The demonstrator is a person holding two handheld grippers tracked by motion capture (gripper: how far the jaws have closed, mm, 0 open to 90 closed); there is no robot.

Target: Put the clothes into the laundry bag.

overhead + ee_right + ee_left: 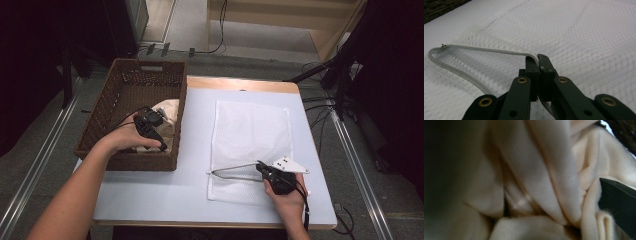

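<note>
- Table (190,190): pale blue top w/ a wood edge at the far side, and everything sits on it.
- Wicker basket (107,107): dark brown, on the table's left part, its near-right corner just beside the mesh bag's left edge.
- Mesh laundry bag (250,130): white, lying flat at centre-right of the table, its near end lifted into an open mouth along the grey zipper edge (486,49).
- Cream garment (167,112): bunched in the basket's near-right corner against the wall; in my left gripper view its folds (544,170) sit right up at the lens, blurred.
- My left gripper (150,131): down in the basket on top of the garment, jaws spread wide; one black jaw shows at the frame's right edge, and I think it's just touching cloth, not pinching it.
- My right gripper (538,61): over the bag's near-right part, jaws clamped tight on the zipper edge, holding it up off the table.
</note>
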